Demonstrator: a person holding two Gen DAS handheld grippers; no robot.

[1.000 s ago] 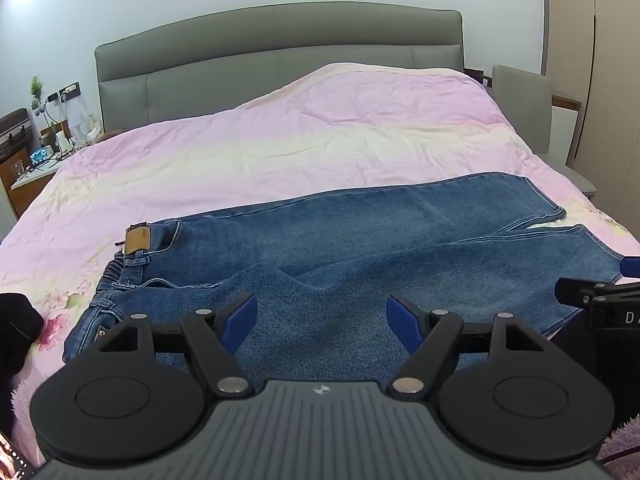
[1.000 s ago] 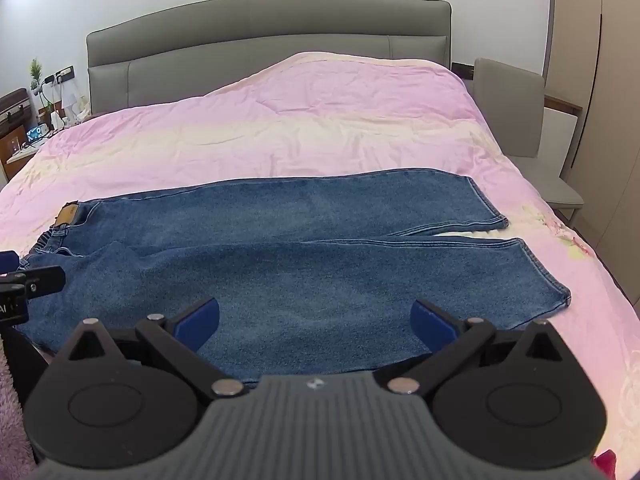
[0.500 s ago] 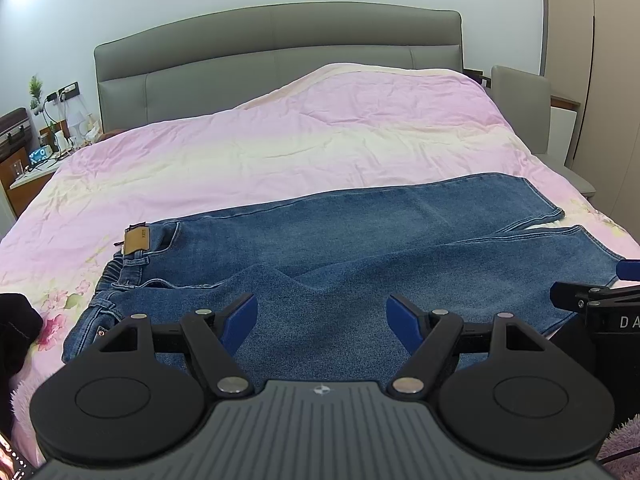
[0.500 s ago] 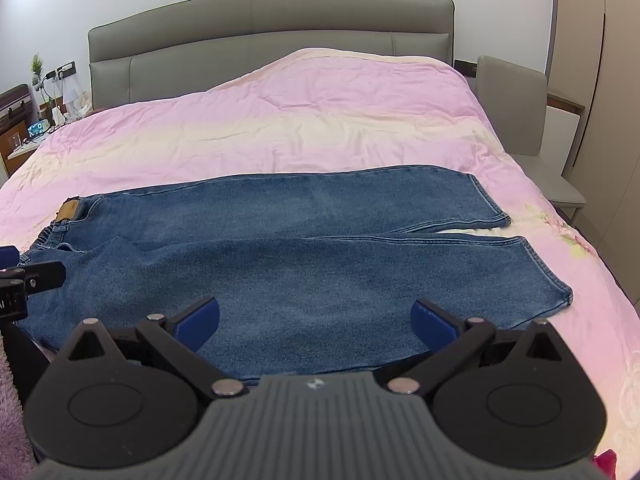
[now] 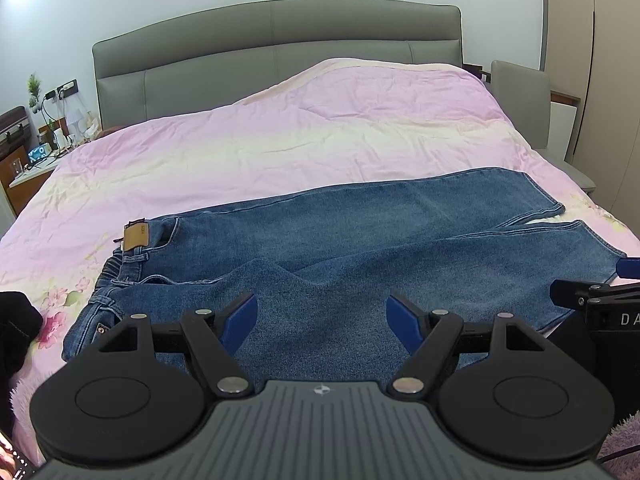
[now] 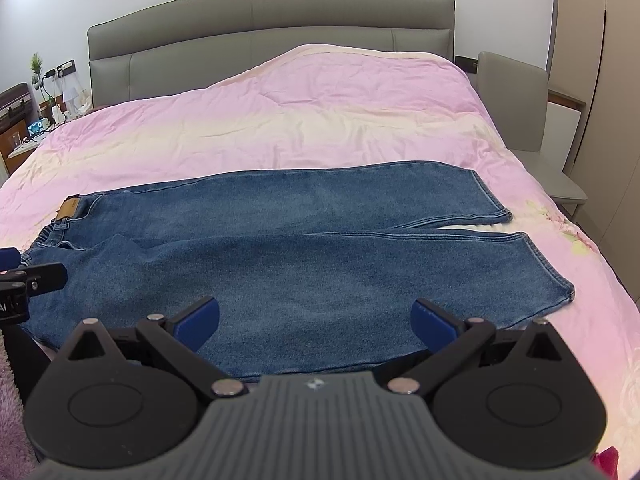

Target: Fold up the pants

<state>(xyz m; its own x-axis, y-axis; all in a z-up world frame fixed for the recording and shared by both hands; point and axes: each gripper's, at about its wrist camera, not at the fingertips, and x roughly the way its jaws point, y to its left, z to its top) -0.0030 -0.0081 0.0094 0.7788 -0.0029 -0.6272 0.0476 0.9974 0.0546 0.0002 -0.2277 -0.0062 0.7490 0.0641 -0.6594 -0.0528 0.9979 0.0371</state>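
Right now my left tool point(image 5: 322, 314) hangs with its blue pads spread wide and nothing between them, above the near edge of the jeans point(image 5: 360, 256), toward the waist half. My right tool point(image 6: 316, 318) is likewise spread wide and empty-handed, over the near leg closer to the hems; in the left view I can see part of it at the right edge, and the left one pokes in at the left edge of the right view. Whether either tool touches the denim I cannot tell. Beyond the pads, the jeans lie flat across the foot of the bed, waistband to my left with a tan leather patch point(image 5: 136, 237) showing, the two legs running rightward side by side and parting slightly at the hems point(image 6: 532, 272). Farther out, the pink bedspread point(image 6: 320, 112) rises to a grey padded headboard point(image 6: 260, 28), with a cluttered nightstand point(image 5: 36, 160) off to the left.
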